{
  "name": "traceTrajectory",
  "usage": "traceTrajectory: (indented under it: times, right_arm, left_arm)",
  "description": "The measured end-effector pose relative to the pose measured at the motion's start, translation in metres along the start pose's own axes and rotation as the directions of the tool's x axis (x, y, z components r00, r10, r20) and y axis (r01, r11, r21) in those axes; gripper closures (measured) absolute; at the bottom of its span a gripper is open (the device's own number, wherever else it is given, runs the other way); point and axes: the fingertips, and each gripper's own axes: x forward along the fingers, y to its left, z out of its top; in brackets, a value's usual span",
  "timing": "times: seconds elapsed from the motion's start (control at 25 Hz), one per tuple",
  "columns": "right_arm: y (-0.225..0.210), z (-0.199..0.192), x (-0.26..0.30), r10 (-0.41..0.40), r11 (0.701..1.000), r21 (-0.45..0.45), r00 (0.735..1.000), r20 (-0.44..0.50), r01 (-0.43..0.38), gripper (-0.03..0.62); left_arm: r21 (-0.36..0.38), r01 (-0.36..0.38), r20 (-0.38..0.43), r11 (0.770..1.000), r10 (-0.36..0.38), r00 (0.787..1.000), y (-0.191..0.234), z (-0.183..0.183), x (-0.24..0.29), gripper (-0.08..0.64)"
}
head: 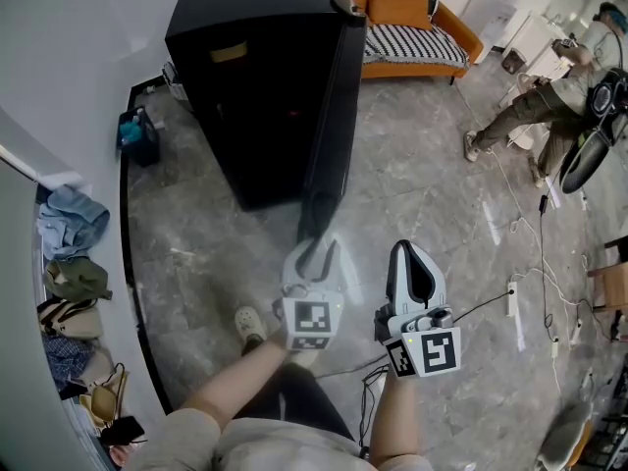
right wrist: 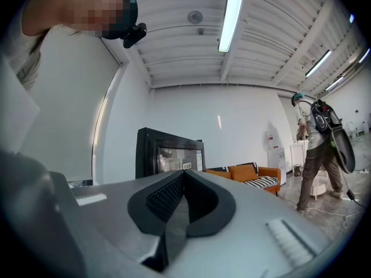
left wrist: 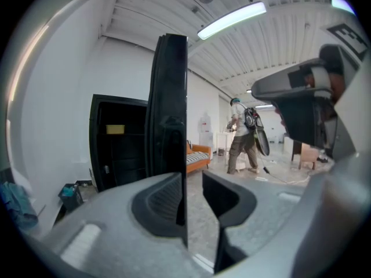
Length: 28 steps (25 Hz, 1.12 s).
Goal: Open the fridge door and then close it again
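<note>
Looking steeply down on a glossy grey stone floor, hemmed at the left by a curved white wall. Passing, along the foot of that wall, a heap of clothes and, further back, a blue container just beside the black fridge standing upright on the floor near the wall. Holding the left gripper at the free edge of the fridge door, with the door standing open and edge-on to the gripper. Showing those jaws partly apart, the door edge lying against one pad and clear of the other, so clamping nothing. Holding the right gripper just beside the left, jaws pressed together and empty. Taking in, behind the fridge, an orange sofa with a striped cover. Ending at the far right with a person standing near white cables and a power strip on the floor.
</note>
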Motion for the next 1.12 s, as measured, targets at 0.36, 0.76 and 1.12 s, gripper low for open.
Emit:
traceTrajectory:
  times: [0.36, 0.76, 1.12]
  right_arm:
    - [-0.002, 0.002, -0.008, -0.003, 1.0, 0.0, 1.0, 0.002, 0.003, 0.604]
    - [0.002, 0.001, -0.006, 0.011, 1.0, 0.0, 1.0, -0.001, -0.011, 0.604]
    - [0.011, -0.001, 0.003, 0.04, 0.999, 0.004, 0.999, -0.001, -0.04, 0.604]
  left_arm:
    - [0.001, -0.059, -0.014, 0.998, 0.059, 0.998, 0.01, 0.0, -0.001, 0.531]
    - [-0.017, -0.037, -0.022, 0.999, 0.037, 0.999, 0.014, 0.0, -0.002, 0.534]
    - [-0.046, -0.022, -0.02, 0.999, 0.021, 1.0, 0.026, 0.0, -0.006, 0.532]
